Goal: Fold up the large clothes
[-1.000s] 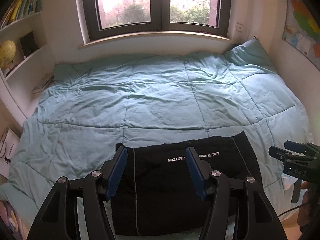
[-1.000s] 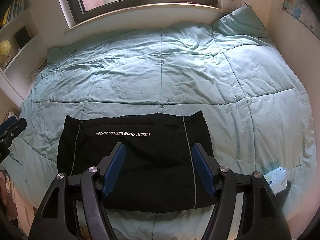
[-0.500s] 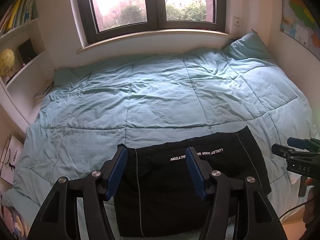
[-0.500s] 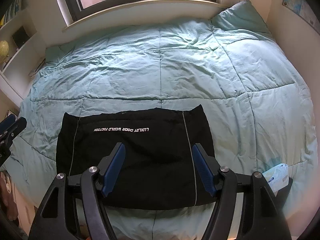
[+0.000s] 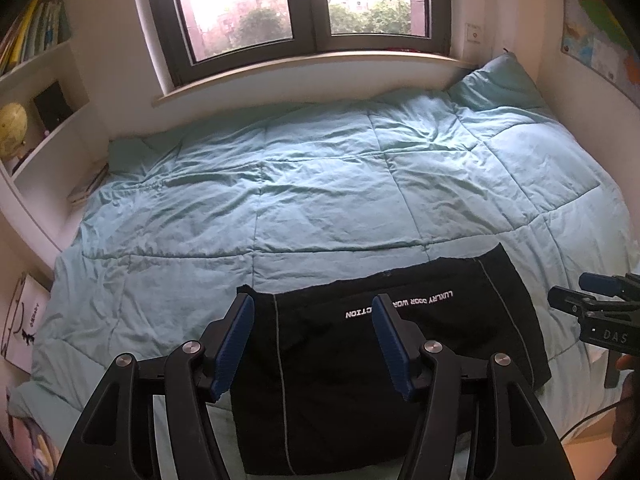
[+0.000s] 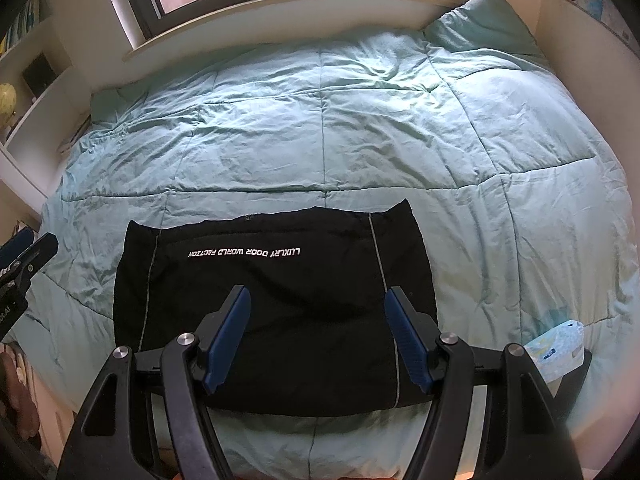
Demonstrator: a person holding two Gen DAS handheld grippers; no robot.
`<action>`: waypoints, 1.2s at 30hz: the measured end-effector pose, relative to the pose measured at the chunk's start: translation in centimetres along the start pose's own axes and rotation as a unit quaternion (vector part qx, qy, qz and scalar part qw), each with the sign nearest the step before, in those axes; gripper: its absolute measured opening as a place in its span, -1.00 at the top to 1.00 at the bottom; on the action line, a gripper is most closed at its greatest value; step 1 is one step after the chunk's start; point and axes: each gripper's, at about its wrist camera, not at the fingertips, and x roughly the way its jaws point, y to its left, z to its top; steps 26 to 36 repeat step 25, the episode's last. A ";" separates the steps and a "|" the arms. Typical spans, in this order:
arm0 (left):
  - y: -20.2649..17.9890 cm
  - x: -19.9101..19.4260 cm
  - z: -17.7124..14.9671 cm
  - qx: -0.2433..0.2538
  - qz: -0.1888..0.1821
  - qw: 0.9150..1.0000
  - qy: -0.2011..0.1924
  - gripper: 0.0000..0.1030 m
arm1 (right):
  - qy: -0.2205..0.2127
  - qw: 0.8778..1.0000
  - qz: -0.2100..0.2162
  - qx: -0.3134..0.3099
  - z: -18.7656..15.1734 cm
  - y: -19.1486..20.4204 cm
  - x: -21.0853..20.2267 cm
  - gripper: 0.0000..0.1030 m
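A black garment (image 5: pixel 384 360) with white lettering and thin grey stripes lies folded into a flat rectangle at the near edge of the bed; it also shows in the right wrist view (image 6: pixel 276 304). My left gripper (image 5: pixel 314 342) is open and empty, held above the garment's left part. My right gripper (image 6: pixel 318 330) is open and empty, held above the garment's near right part. The right gripper shows at the right edge of the left wrist view (image 5: pixel 600 312). The left gripper shows at the left edge of the right wrist view (image 6: pixel 20 264).
A teal quilt (image 5: pixel 320 184) covers the bed, with a pillow (image 5: pixel 496 84) at the far right corner. A window (image 5: pixel 296 4) is behind the bed. Shelves with a globe (image 5: pixel 12 128) stand at left. A plastic packet (image 6: pixel 560 340) lies at the bed's near right edge.
Both grippers have drawn back and up from the garment, so more of the bed and window shows. The garment has not moved. Both grippers stay open.
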 end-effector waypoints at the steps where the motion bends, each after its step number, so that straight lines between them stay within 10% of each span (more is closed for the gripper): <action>1: 0.1 0.1 0.0 0.000 -0.001 1.000 0.002 -0.23 | 0.000 1.000 0.000 0.000 0.0 0.0 0.0 -0.41; 36: 1.3 2.0 -0.3 -0.002 -0.044 0.999 0.019 -0.25 | 0.016 1.000 0.004 -0.011 -0.2 0.8 1.6 -0.41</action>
